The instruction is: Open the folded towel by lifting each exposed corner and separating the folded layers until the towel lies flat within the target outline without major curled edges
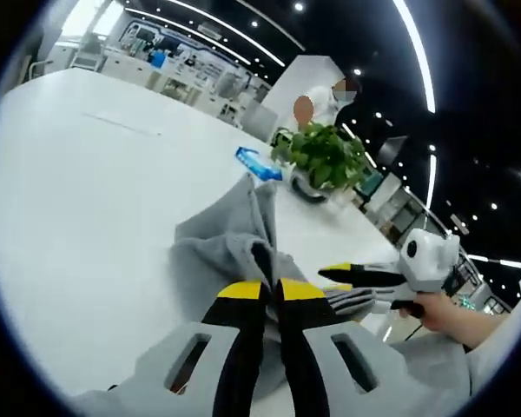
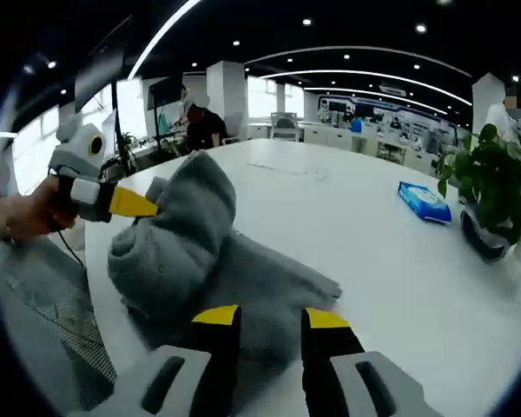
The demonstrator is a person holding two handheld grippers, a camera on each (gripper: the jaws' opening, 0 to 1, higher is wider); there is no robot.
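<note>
A grey towel (image 1: 226, 234) lies bunched on the white table (image 1: 87, 191). My left gripper (image 1: 272, 291) is shut on a raised fold of it, the cloth pinched between the yellow-tipped jaws. In the right gripper view the left gripper (image 2: 135, 204) comes in from the left and holds the towel (image 2: 182, 234) up in a rolled hump. My right gripper (image 2: 271, 317) is closed on the towel's near, flatter layer, with cloth filling the narrow gap between its jaws. In the left gripper view the right gripper (image 1: 339, 278) reaches in from the right, at the towel's edge.
A potted plant (image 1: 326, 156) (image 2: 495, 174) and a blue packet (image 1: 259, 163) (image 2: 424, 201) sit on the table beyond the towel. A hand (image 1: 443, 313) (image 2: 26, 213) holds each gripper near the table's edge. Desks and people stand far behind.
</note>
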